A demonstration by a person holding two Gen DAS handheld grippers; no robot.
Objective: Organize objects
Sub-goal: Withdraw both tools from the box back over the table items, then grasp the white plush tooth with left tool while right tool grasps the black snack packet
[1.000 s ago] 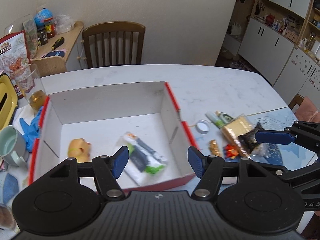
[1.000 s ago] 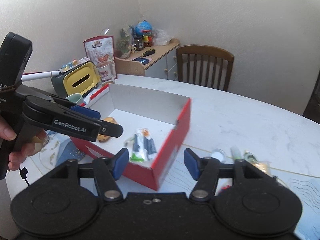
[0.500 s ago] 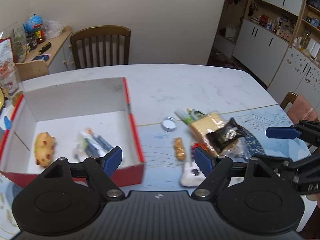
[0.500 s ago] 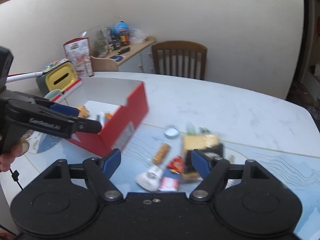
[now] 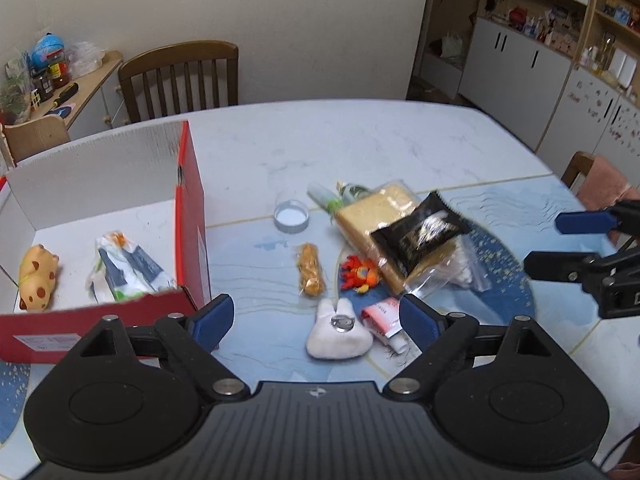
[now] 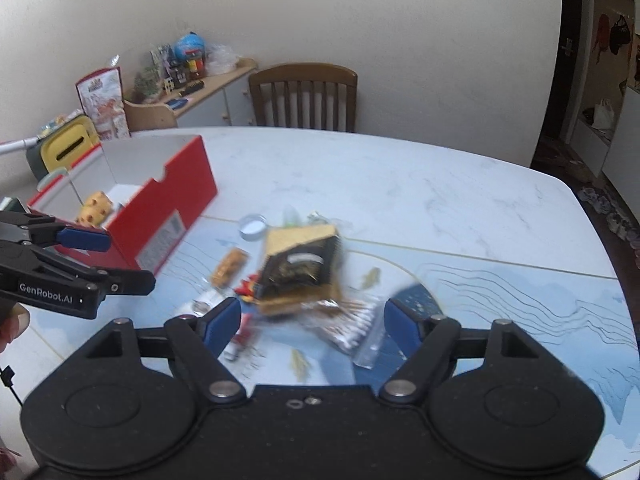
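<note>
Change: a second ago the box (image 5: pixel 188 216) filled the left view; now it is seen off to the left, and the pile of small things is seen in the middle. EARLIER pictures showed both tongs more closed.
Meaning: the next thing is most likely being picked; much is left to be put away.
Left tongs (image 5: pixel 312 318): the jaws are being opened wide, and nothing is held. The white toy (image 5: pixel 338 338) is seen between them, lower down on the table.
Right tongs (image 6: pixel 314 328): the jaws are held wide, with nothing gripped. They are aimed at the black packet (image 6: pixel 298 268) and the bag of swabs (image 6: pixel 352 332).
In the box: a yellow toy (image 5: pixel 38 276) and a wrapped pack (image 5: pixel 128 268) are already laid inside.
Still out: a cap (image 5: pixel 291 216), a gold snack (image 5: pixel 311 269), an orange toy (image 5: pixel 360 274), a sponge (image 5: pixel 368 212), a tube (image 5: pixel 326 198) and a pink tube (image 5: pixel 384 314) are left just beside each other, near the box.
Blur: the right view is smeared, so the small bits there may be misread.
Table (image 5: pixel 340 140): white stone is seen at the back, with a blue mat (image 5: pixel 256 264) under the pile.
Room: a chair (image 5: pixel 180 76) is set at the far side, a shelf (image 5: pixel 84 80) with jars on the left, and cupboards (image 5: pixel 516 68) on the right.
</note>
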